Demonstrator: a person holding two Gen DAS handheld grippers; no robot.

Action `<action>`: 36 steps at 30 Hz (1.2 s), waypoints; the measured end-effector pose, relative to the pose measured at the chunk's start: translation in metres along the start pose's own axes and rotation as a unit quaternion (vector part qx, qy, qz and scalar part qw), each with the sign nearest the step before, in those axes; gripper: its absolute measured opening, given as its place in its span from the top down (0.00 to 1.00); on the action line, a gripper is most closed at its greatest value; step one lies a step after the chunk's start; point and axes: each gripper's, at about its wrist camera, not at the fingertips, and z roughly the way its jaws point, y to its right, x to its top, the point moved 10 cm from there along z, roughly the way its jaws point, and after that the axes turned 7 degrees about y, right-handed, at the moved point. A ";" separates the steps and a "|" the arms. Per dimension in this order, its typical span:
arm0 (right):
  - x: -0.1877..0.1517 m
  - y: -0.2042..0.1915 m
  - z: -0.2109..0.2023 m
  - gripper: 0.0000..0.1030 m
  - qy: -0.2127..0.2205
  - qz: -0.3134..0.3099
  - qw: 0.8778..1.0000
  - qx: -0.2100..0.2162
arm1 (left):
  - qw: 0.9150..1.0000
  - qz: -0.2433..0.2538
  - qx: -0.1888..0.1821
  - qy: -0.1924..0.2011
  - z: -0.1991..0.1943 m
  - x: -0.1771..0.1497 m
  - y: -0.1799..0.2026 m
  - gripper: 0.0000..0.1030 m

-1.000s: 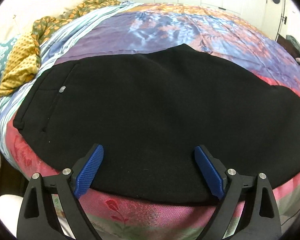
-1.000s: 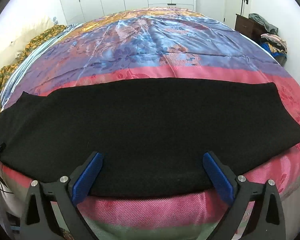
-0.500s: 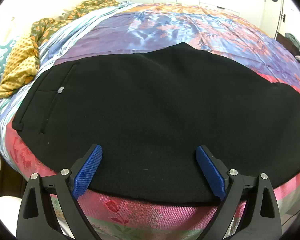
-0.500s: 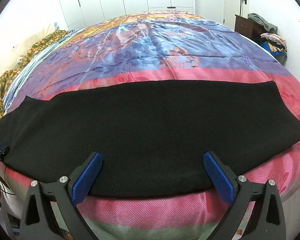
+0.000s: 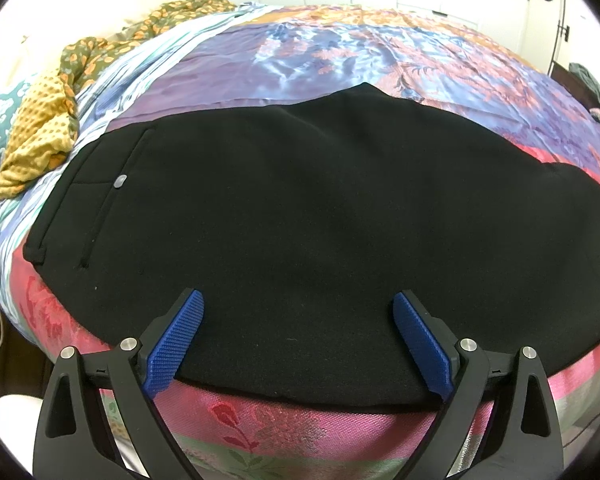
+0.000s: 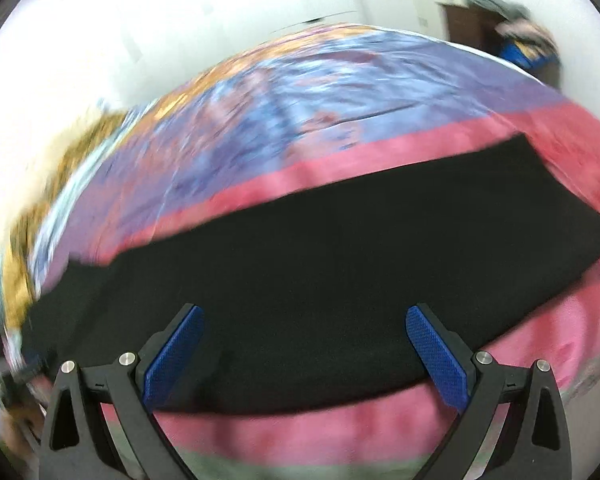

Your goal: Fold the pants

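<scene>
Pants (image 5: 320,220) lie flat across your bed (image 5: 340,56), black against the floral cover, waistband and button (image 5: 120,180) at the left, legs running right to the hem near the pink border. Your left gripper (image 5: 296,340) hangs over the near edge of the cloth, jaws wide and empty. Your right gripper (image 6: 304,344) is spread wide too, holding nothing, its view blurred.

One pair of black pants (image 5: 308,216) on one bedspread (image 5: 340,52), one yellow patterned cloth (image 5: 40,136) at its left edge, two grippers, left (image 5: 296,336) and right (image 6: 304,344)
</scene>
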 end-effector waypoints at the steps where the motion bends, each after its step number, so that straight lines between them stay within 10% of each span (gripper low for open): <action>1: 0.010 0.017 -0.001 0.03 0.003 0.021 1.000 -0.013 | 1.000 0.000 0.000 0.000 0.000 0.000 0.000 0.07; 8: 0.053 0.103 -0.036 0.03 0.035 0.147 0.987 -0.047 | 1.000 0.001 0.001 0.001 0.001 0.000 -0.001 0.06; 21: 0.028 0.106 -0.076 0.02 0.052 0.270 0.961 0.030 | 1.000 0.001 -0.001 -0.002 0.002 0.001 -0.001 0.05; 36: 0.021 0.108 -0.057 0.02 0.025 0.423 0.892 0.159 | 1.000 0.001 0.000 -0.002 0.002 0.001 -0.001 0.05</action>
